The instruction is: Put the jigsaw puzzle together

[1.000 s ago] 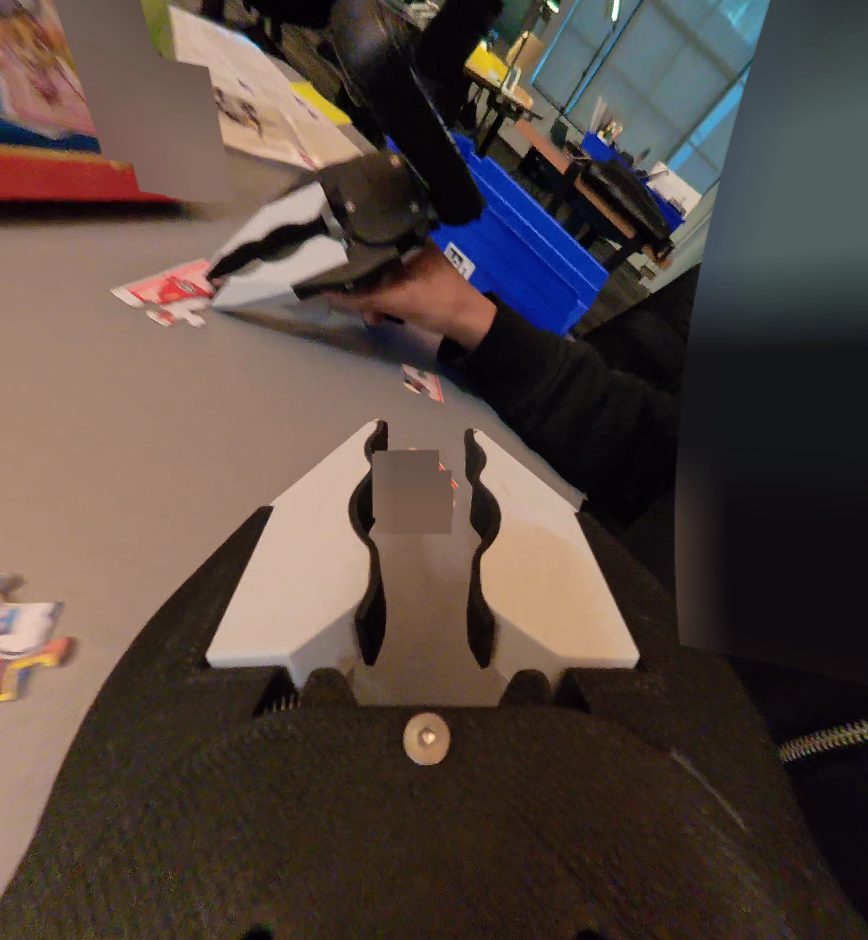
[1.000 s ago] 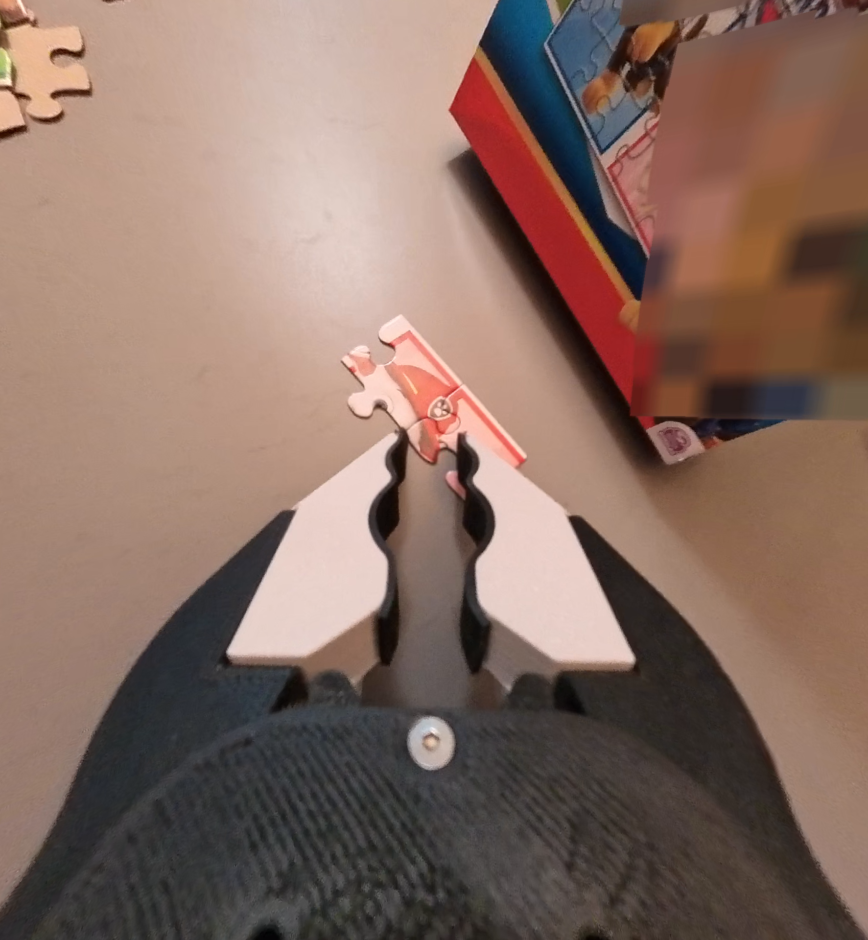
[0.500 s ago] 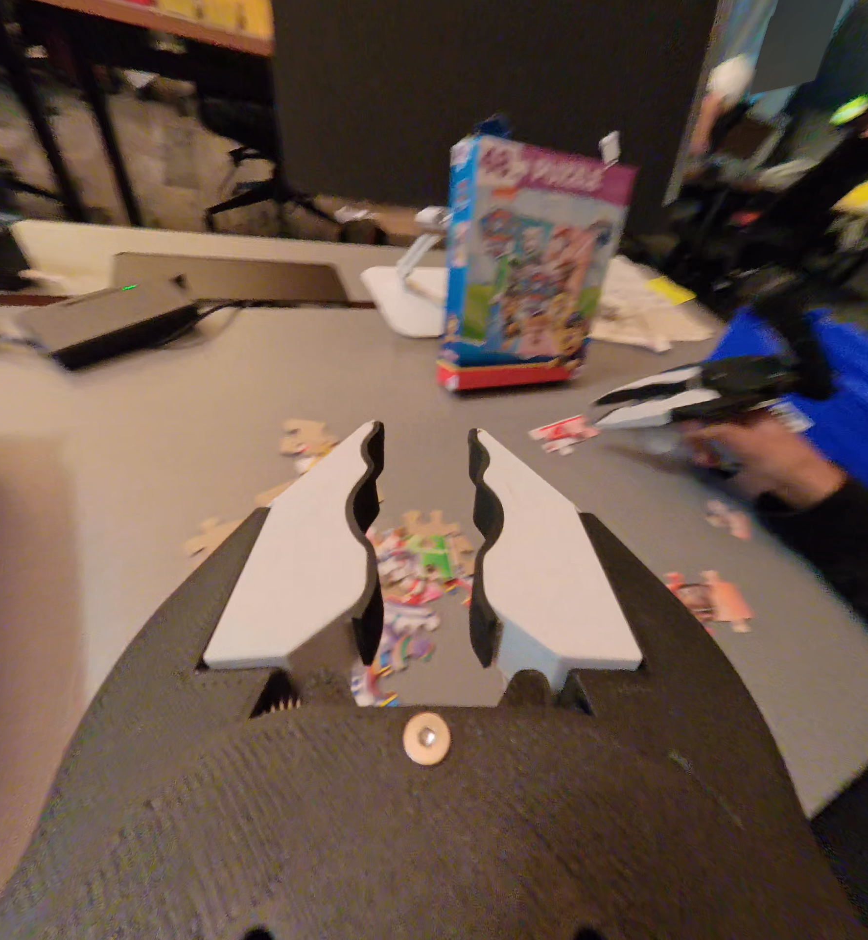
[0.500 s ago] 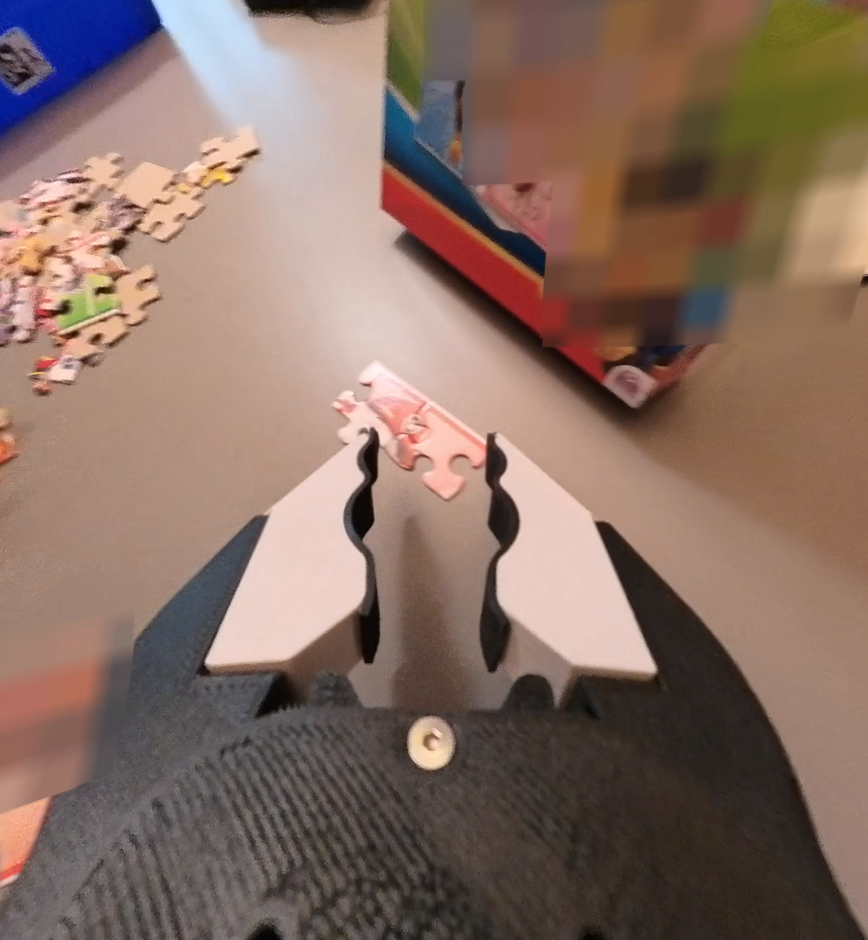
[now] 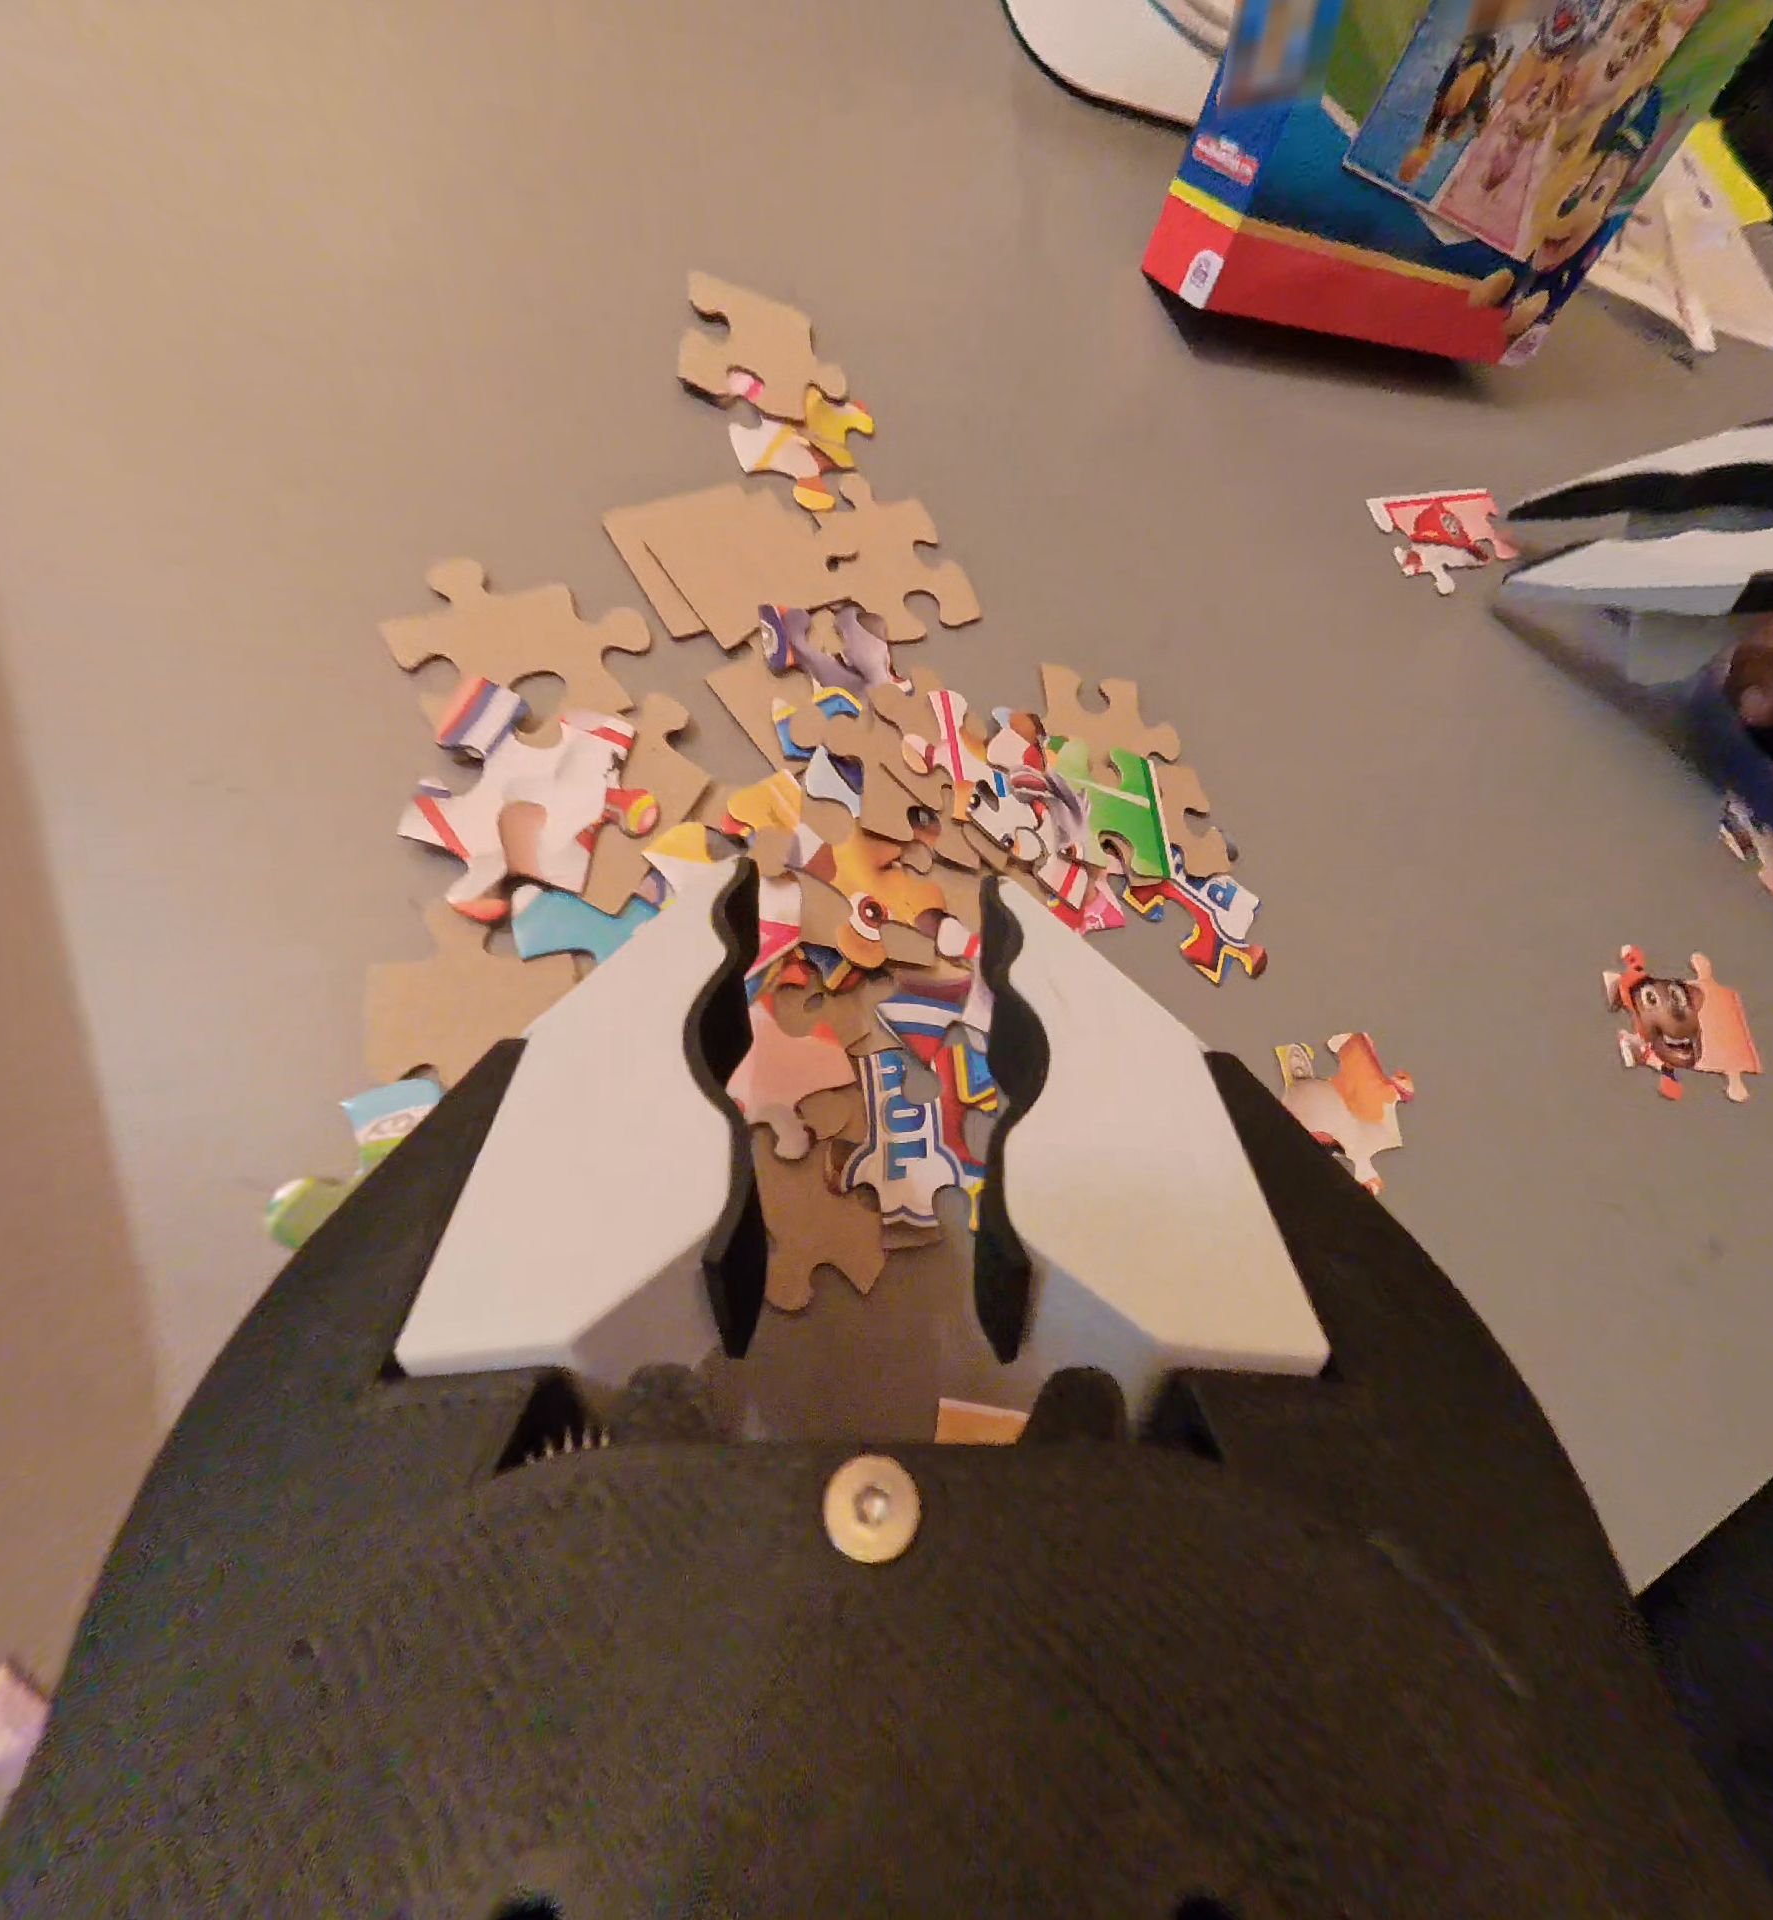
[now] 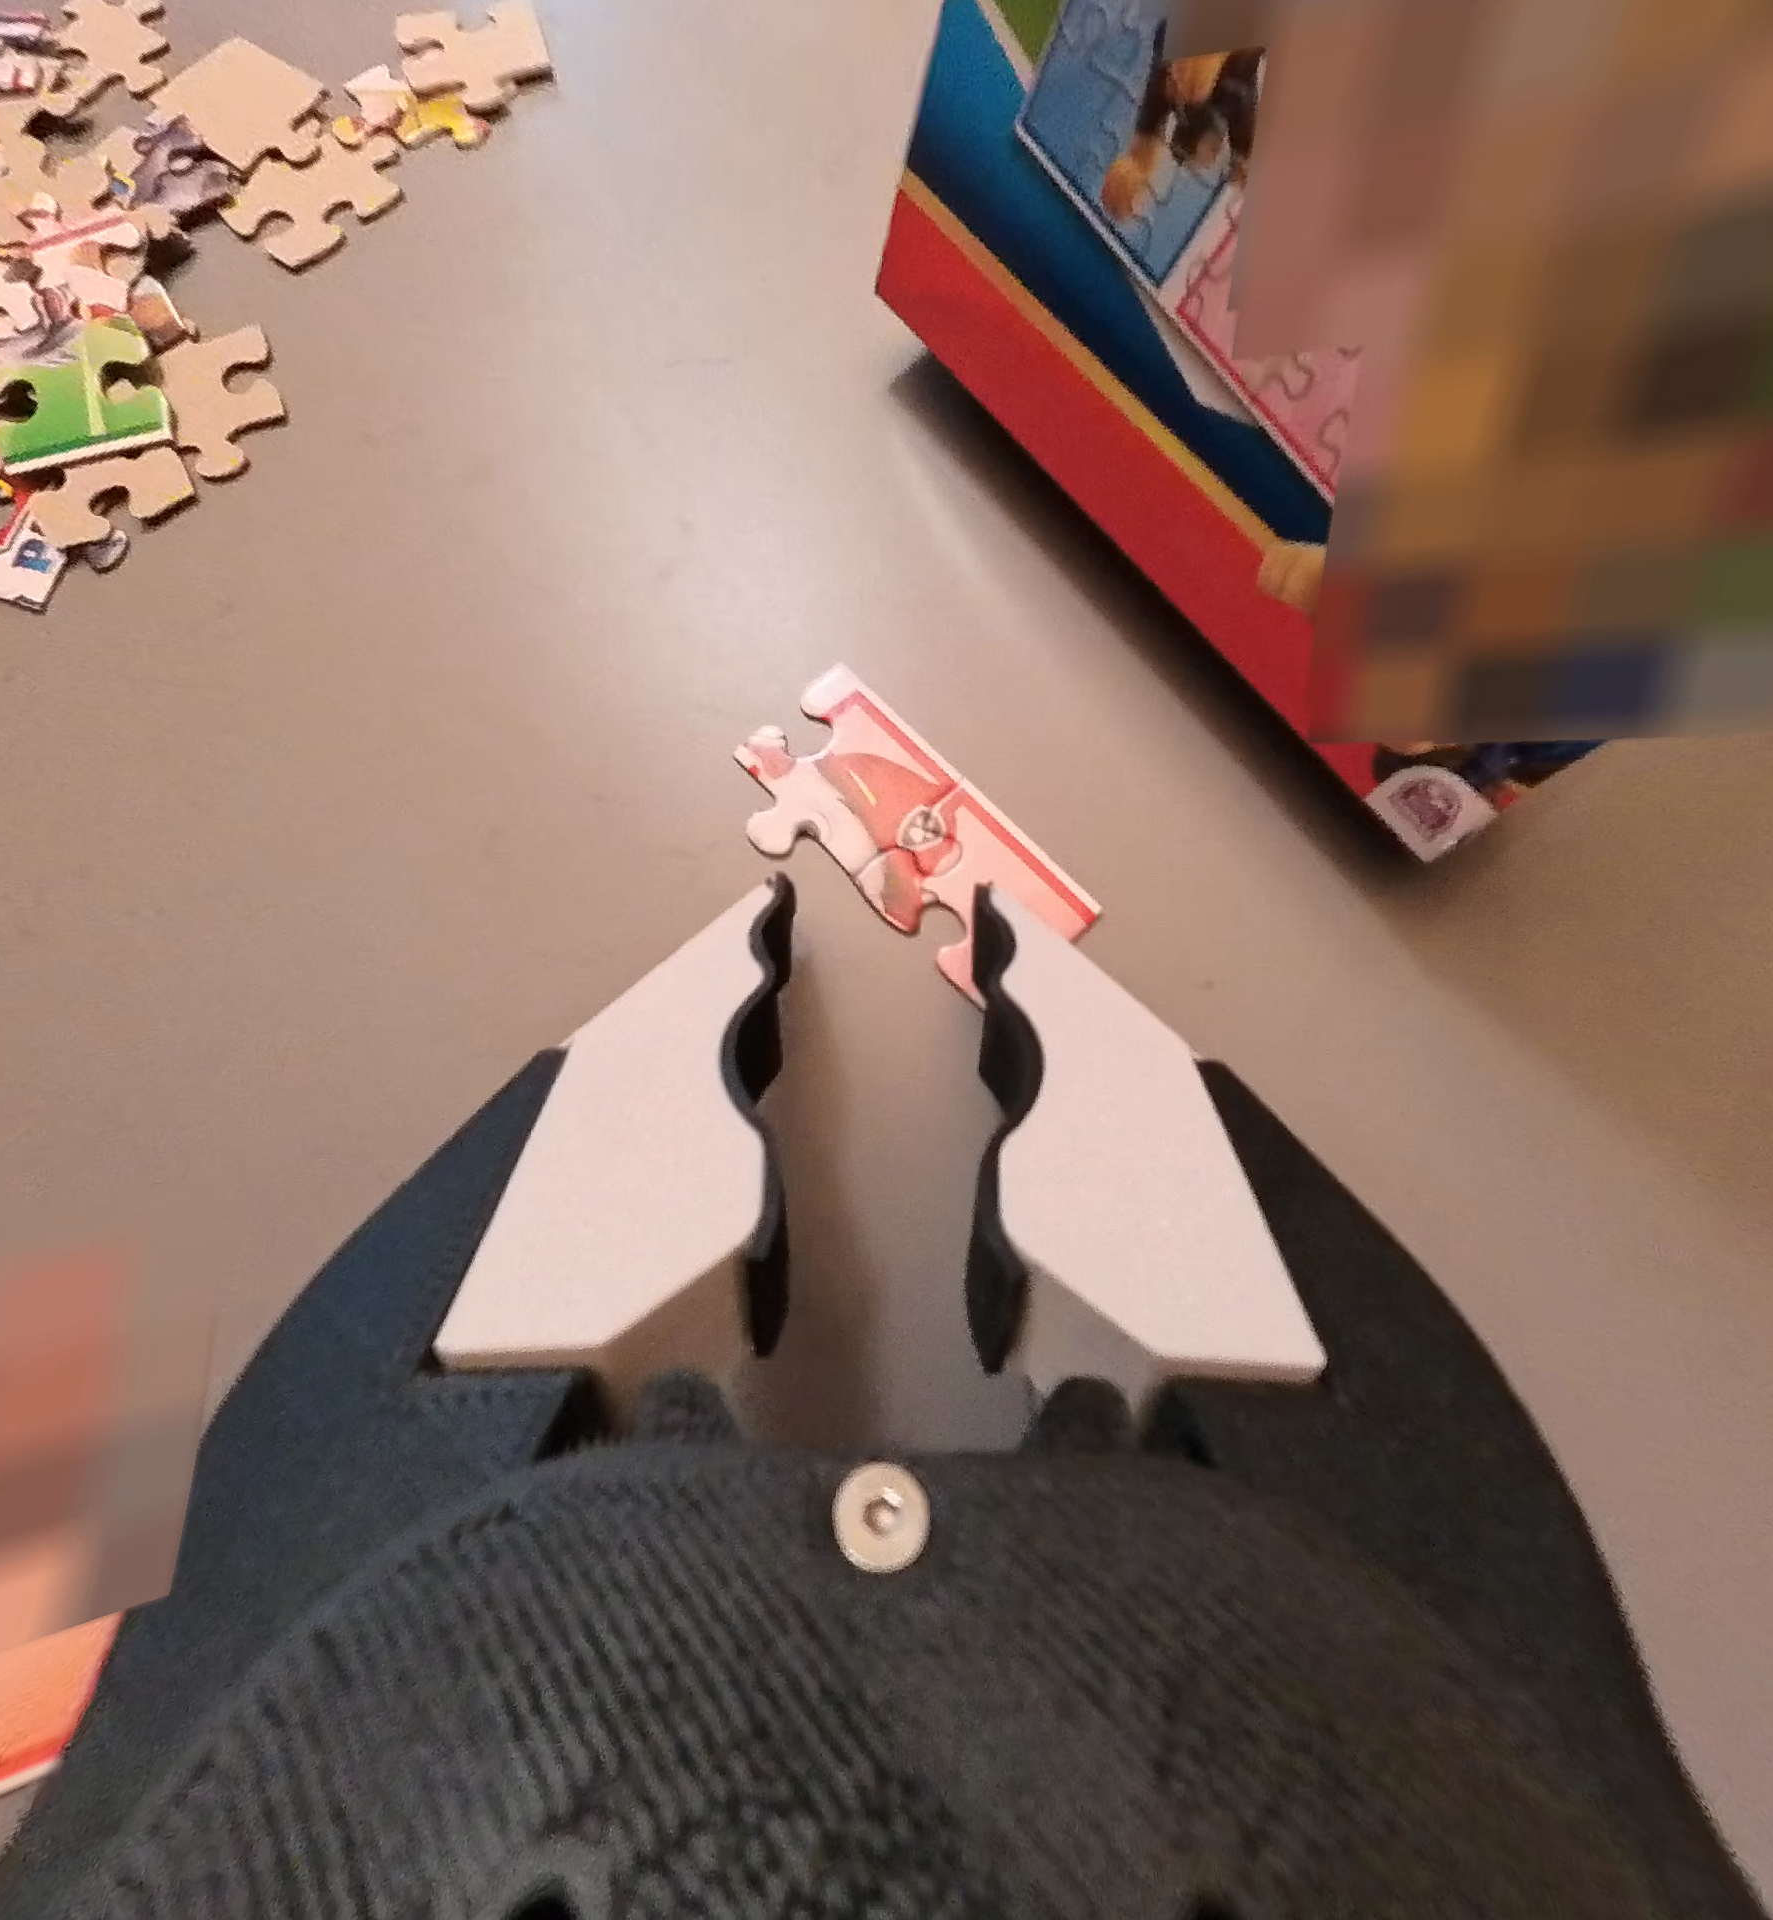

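Left gripper [image 5: 866, 894] has swung round from facing the person's arm and the far room; it now hangs over the heap of puzzle pieces [image 5: 861, 790], fingers spread, nothing pinched. Pieces show through the gap beneath it, some picture-up, many cardboard-side up. Whether the tips touch the heap cannot be told.

Right gripper [image 6: 877, 899] a second ago had its tips narrowed about the joined red-and-pink pieces [image 6: 913, 821]. Now its fingers stand apart and empty; the joined pair lies flat on the grey table [image 6: 549, 520], just ahead of the tips, one tab running under the right-hand fingertip [image 6: 996, 935]. Judged: that pair has been let go where it lies.

What each view adds:
- Left wrist view: the whole heap close up, loose single pieces [image 5: 1682, 1023] to the right of the gripper, and the right gripper seen side-on at the far right edge, tips beside the red pair.
- Right wrist view: the puzzle box [image 6: 1121, 343] standing ahead and right of the gripper, with the heap far off to the upper left.
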`<state>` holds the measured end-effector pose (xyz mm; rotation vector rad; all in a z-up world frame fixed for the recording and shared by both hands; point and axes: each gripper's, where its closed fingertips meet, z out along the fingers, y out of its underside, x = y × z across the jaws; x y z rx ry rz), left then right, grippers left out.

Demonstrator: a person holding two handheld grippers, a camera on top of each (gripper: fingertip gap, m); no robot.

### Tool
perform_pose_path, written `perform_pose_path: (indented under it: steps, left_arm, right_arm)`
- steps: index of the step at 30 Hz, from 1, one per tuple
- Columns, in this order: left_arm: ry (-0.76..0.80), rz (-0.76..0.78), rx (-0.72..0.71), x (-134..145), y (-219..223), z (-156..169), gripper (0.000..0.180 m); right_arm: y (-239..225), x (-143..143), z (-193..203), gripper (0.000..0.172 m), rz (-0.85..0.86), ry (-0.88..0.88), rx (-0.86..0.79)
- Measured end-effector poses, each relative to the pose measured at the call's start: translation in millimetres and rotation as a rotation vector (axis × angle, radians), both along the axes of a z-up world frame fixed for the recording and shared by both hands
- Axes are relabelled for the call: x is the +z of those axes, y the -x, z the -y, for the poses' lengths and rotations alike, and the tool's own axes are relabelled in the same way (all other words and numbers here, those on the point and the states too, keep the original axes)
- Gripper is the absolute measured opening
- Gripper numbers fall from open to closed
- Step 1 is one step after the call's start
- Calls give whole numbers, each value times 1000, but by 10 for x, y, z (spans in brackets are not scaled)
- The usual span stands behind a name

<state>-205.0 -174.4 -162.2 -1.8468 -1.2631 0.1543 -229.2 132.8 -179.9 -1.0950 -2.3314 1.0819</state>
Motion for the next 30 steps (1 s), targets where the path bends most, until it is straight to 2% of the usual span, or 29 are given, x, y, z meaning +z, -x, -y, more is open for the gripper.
perform_pose_path:
  steps: [7,10,13,16,20,26,28,30]
  left_arm:
    - [189,-44,-15,-237,96,-113,58]
    - [255,-44,9,-279,131,-87,48]
    - [271,-26,-29,-274,70,-104,32]
    - [263,-22,-43,-249,18,-113,31]
    - [218,-51,-21,-91,15,-101,31]
    - [162,-157,42,319,197,24,31]
    - [33,-124,15,425,190,-82,31]
    - [-176,-87,-20,582,158,-243,31]
  right_arm:
    - [-34,161,107,29,-85,56,47]
    - [-33,156,113,28,-93,59,54]
    - [-35,130,116,28,-88,60,60]
    - [-26,137,109,27,-98,59,58]
    - [-19,170,126,27,-105,80,57]
    - [-25,170,147,27,-112,76,66]
    - [-20,195,155,27,-129,71,68]
    - [-28,292,222,27,-168,89,86]
